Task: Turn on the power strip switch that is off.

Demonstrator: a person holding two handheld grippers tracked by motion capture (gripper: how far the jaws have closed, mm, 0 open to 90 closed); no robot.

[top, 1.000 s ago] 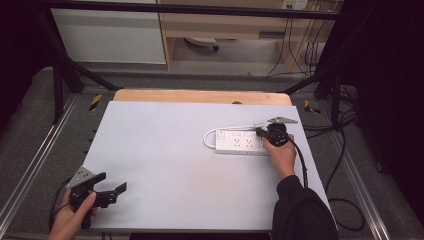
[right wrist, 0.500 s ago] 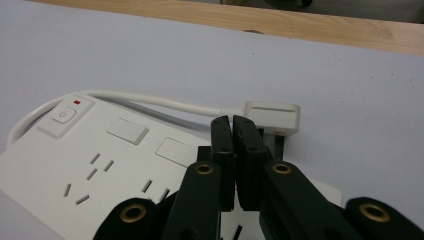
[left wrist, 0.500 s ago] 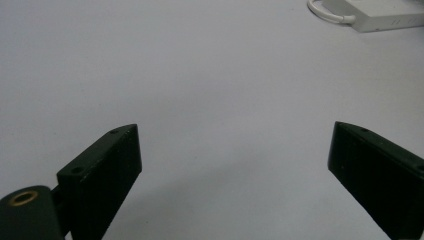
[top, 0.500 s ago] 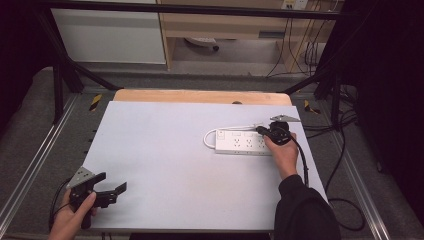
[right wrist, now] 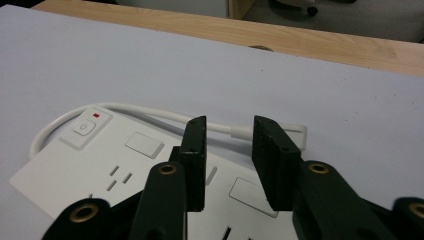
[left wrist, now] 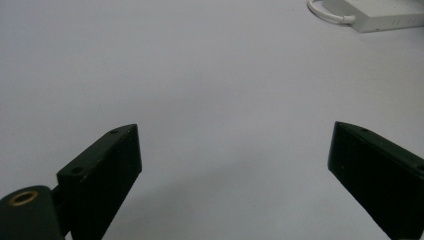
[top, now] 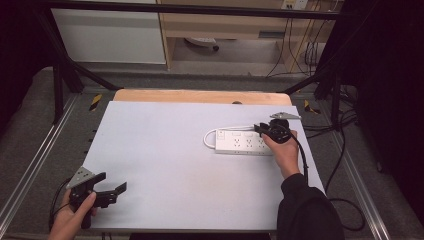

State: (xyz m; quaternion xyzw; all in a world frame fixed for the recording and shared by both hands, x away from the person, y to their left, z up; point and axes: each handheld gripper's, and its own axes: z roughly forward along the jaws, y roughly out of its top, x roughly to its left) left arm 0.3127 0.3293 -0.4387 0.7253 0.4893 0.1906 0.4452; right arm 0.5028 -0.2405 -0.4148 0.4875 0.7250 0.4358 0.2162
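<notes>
A white power strip (top: 240, 142) lies flat on the right half of the table, its switch with a red mark (right wrist: 86, 125) at the left end. Its white cable (right wrist: 150, 112) loops along the far side. My right gripper (top: 258, 129) hovers low over the strip's far edge. It is open by a narrow gap (right wrist: 227, 131), with the cable visible beyond that gap and nothing between the jaws. My left gripper (top: 117, 192) rests at the front left corner. It stands wide open (left wrist: 232, 150) over bare table, with the strip (left wrist: 380, 17) far ahead.
A pale sheet (top: 165, 150) covers the table, with a wooden strip (top: 200, 96) along the far edge. A black cable (top: 302, 155) trails from the right gripper past the person's sleeve. Metal frame rails (top: 35, 160) run along both sides, and loose cables lie on the floor at the right.
The right gripper has edged slightly to the right over the strip. The left gripper has stayed where it was.
</notes>
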